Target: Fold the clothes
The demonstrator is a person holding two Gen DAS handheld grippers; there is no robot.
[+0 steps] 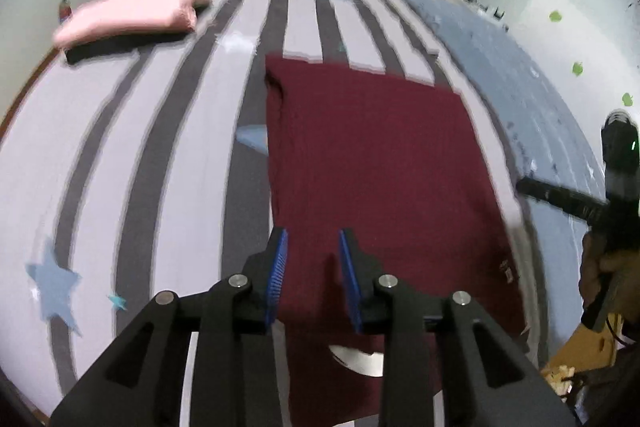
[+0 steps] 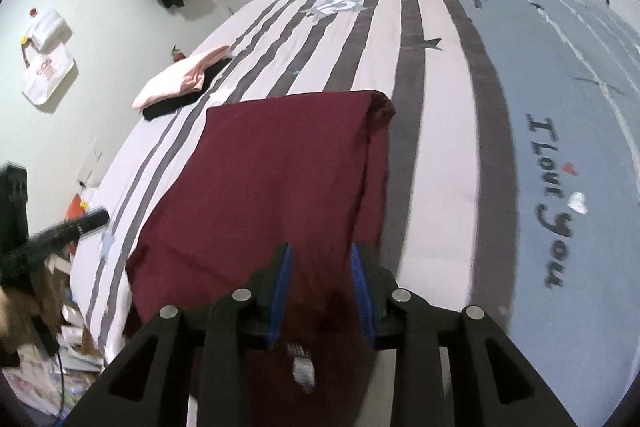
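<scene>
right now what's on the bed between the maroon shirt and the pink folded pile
Only bare striped bedcover lies between the maroon shirt and the pink pile; the right wrist view shows it clearest.

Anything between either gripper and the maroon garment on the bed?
Nothing visible. The left gripper and right gripper both sit directly over the near edge of the maroon garment, pads apart, not pinching cloth. The pink folded stack lies far off.

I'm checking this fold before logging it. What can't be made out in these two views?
- Maroon garment: near hem hidden behind the left claw in the left wrist view.
- Its label: print too small, right wrist view.
- Pink garment: motion-blurred, left wrist view.
- Black item beneath it: mostly covered.
</scene>
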